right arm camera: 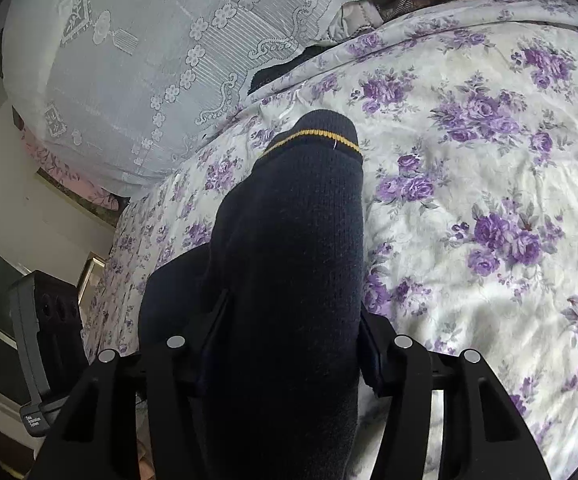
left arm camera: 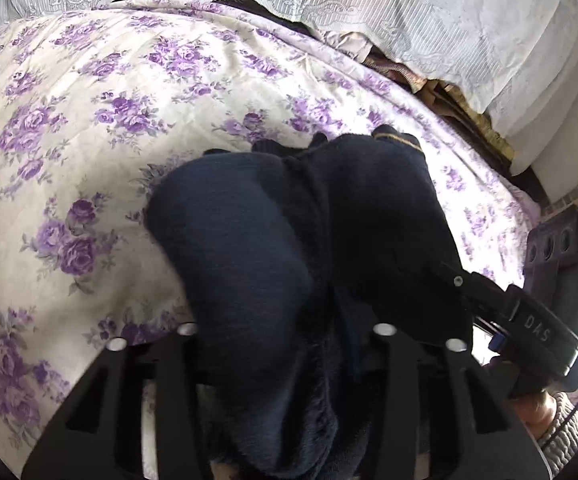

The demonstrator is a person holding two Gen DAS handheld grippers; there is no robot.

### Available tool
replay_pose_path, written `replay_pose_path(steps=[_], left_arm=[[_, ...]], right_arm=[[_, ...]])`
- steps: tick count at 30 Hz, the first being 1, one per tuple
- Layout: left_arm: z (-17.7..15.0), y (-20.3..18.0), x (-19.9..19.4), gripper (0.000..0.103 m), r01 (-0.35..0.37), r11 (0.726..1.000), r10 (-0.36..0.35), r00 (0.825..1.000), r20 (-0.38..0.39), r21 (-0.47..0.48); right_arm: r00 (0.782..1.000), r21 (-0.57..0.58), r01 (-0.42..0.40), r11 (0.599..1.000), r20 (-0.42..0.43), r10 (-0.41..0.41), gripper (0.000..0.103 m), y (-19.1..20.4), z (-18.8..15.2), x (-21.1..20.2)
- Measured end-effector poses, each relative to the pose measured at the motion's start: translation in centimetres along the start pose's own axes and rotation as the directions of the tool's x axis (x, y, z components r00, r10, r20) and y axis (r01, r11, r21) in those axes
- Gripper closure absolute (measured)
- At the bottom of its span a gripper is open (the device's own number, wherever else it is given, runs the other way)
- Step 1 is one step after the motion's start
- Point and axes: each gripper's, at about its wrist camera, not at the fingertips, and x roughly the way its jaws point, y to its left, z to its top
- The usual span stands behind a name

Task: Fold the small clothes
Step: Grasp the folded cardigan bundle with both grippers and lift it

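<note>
At lower centre of both views, my left gripper (left arm camera: 289,364) and right gripper (right arm camera: 285,360) have their fingers clamped on the navy sock (right arm camera: 289,240), lifting it off the floral bed (right arm camera: 489,160) to fold.

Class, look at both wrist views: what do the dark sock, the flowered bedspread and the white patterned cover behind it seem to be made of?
Dark sock: looks like thick navy knit, matte, with fine ribbing and a yellow stitched band; its inside shows fuzzy pile in the left view.
Flowered bedspread: likely thin woven cotton, printed purple roses, softly creased.
White patterned cover: appears to be lace or openwork fabric, semi-sheer with raised scrolls and flowers.
</note>
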Motion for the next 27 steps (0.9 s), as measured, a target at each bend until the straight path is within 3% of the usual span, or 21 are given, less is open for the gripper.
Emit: replay_pose_path(steps=[5, 7, 9, 11, 14, 16, 17, 18, 24, 27], left_arm=[[-1.0, -1.0, -0.5, 0.064, 0.032, 0.999, -0.031, 0.999, -0.036, 0.01], [-1.6, -0.9, 0.1, 0.06, 0.045, 0.999, -0.045, 0.997, -0.065, -0.006], [-1.9, -0.4, 0.9, 0.041, 0.043, 0.999, -0.045, 0.996, -0.078, -0.026], [-2.1, 0.2, 1.6, 0.03, 0.053, 0.998, -0.056, 0.994, -0.095, -0.038], [-2.2, -0.2, 1.8, 0.029, 0.053, 0.999, -0.053, 0.994, -0.098, -0.007], [-2.3, -0.8, 1.9, 0.033, 0.038, 0.999, -0.037, 0.995, -0.088, 0.019], [-2.3, -0.9, 1.9, 0.048, 0.068, 0.997, -0.066, 0.994, -0.086, 0.022], [-2.2, -1.1, 1.9, 0.056, 0.098, 0.995, -0.096, 0.991, -0.093, 0.015], [-2.2, -1.8, 0.8, 0.067, 0.073, 0.997, -0.072, 0.996, -0.057, 0.017], [-2.1, -2.4, -0.2, 0.067, 0.073, 0.997, -0.071, 0.996, -0.051, 0.029]], right_arm=[[1.0, 0.018, 0.007, 1.0, -0.007, -0.006, 0.048, -0.3, -0.8, -2.1], [1.0, 0.036, 0.011, 0.999, -0.017, -0.01, 0.049, -0.8, -1.4, -2.4], [1.0, 0.065, 0.004, 0.998, -0.018, -0.003, 0.05, -1.6, -1.8, -2.5], [1.0, 0.086, -0.002, 0.996, -0.023, 0.004, 0.05, -2.1, -1.9, -2.4], [1.0, 0.098, -0.008, 0.995, -0.029, 0.011, 0.049, -2.6, -1.9, -1.9], [0.999, 0.119, -0.015, 0.993, -0.027, 0.019, 0.049, -3.0, -2.0, -1.6], [0.999, 0.13, -0.021, 0.991, -0.022, 0.024, 0.049, -3.3, -2.1, -1.6], [1.0, 0.129, -0.021, 0.991, -0.019, 0.024, 0.049, -3.4, -2.1, -1.6], [1.0, 0.109, -0.019, 0.994, -0.017, 0.021, 0.05, -2.7, -1.9, -2.2], [1.0, 0.089, -0.017, 0.996, -0.007, 0.018, 0.05, -1.9, -2.0, -3.2]])
